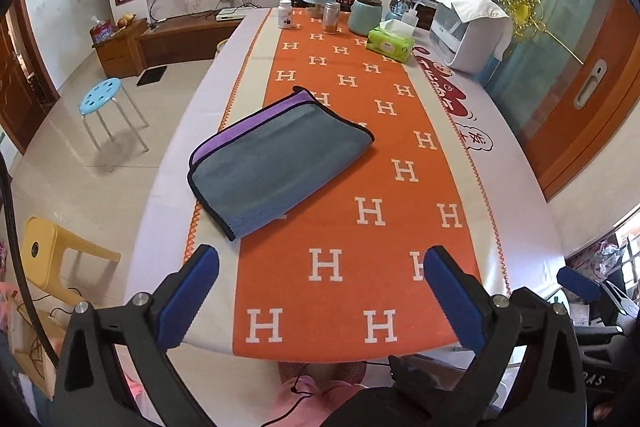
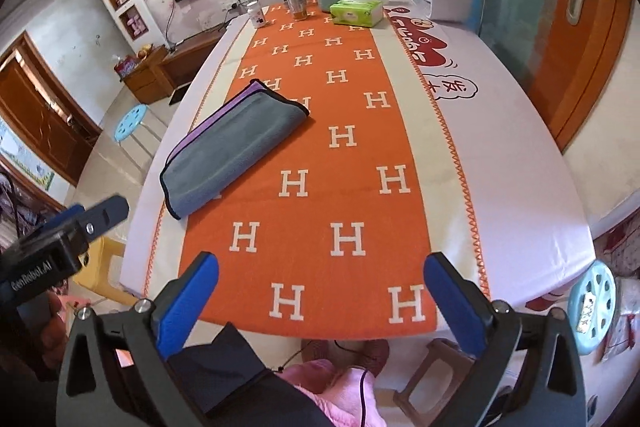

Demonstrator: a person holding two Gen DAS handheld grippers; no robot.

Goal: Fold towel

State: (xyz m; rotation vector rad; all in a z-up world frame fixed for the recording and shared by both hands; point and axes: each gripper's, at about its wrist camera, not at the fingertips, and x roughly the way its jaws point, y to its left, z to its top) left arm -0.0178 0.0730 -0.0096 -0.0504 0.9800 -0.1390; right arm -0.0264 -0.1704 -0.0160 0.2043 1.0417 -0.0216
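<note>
**Finishing the fold cleanly**

The grey-and-purple microfibre towel [image 1: 276,155] lies folded on the orange H-patterned table [image 1: 360,291]. Our left hand-held gripper [image 1: 320,291] and right hand-held gripper [image 2: 320,291] hover spread wide, empty; we should pinch matching corners and align the edges.

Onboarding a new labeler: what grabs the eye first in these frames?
The orange runner with white H letters down the middle of the table, then the folded grey and purple towel lying across the runner's left edge. Both the left gripper and right gripper hang open at the near table edge, touching nothing.
</note>
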